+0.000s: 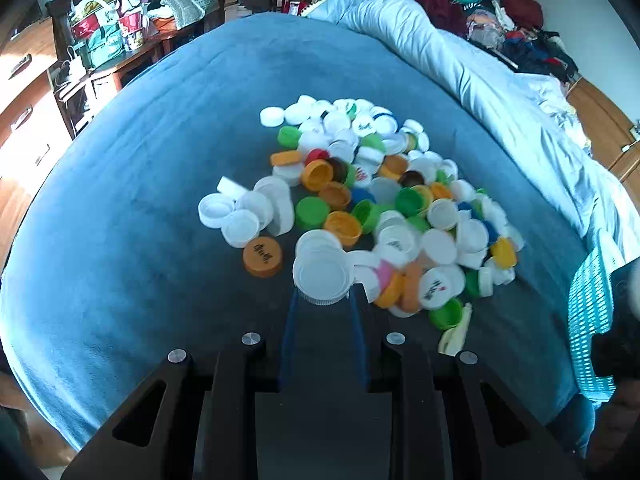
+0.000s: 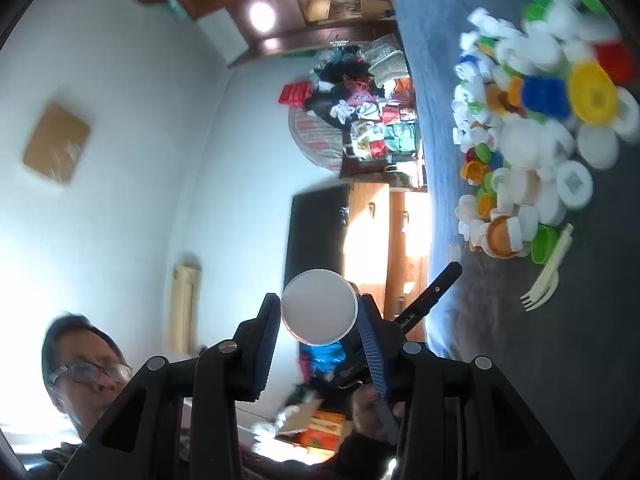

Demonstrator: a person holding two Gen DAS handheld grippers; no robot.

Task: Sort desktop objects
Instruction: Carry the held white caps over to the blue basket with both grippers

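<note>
Dozens of bottle caps (image 1: 360, 200) are heaped on the blue blanket (image 1: 140, 200), white ones mostly, with orange, green and blue mixed in. Each is judged light, stiff and smooth (apt to skid or pop out of a loose pinch), so the ribbed rim is best taken on opposite sides. One white cap (image 1: 323, 276) is clamped by its rim in the left tongs (image 1: 323, 300), just above the near edge of the heap. Another white cap (image 2: 319, 306) is held between the pads of the right tongs (image 2: 319, 320), tilted away from the blanket.
</note>
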